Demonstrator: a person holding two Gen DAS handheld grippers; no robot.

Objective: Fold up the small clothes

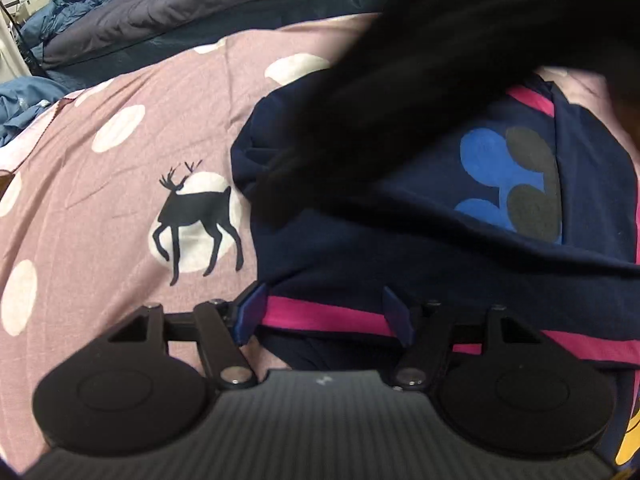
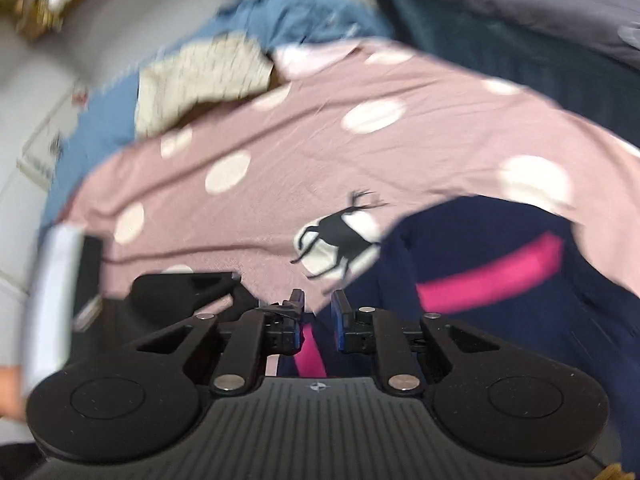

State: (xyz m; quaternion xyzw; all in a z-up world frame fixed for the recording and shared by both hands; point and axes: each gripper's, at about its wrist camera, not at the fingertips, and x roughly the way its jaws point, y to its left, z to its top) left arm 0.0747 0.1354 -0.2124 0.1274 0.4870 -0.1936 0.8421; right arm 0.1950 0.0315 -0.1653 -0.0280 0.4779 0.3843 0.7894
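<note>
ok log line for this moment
left hand-held gripper: open, over shirt pink stripe | right hand-held gripper: narrow gap, pink stripe between fingers, grip unclear | shirt on bedsheet, partly folded

Pink bedsheet [image 1: 100, 208] — navy garment [image 1: 360, 248] atop.

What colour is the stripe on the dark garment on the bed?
Bright pink, on the navy garment; the stripe shows best in the left wrist view, between the open left claw fingers.

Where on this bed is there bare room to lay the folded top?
Bare pink sheet lies left of the navy garment, around the deer print. Farther back it is crowded: grey duvet and blue bedding.
</note>
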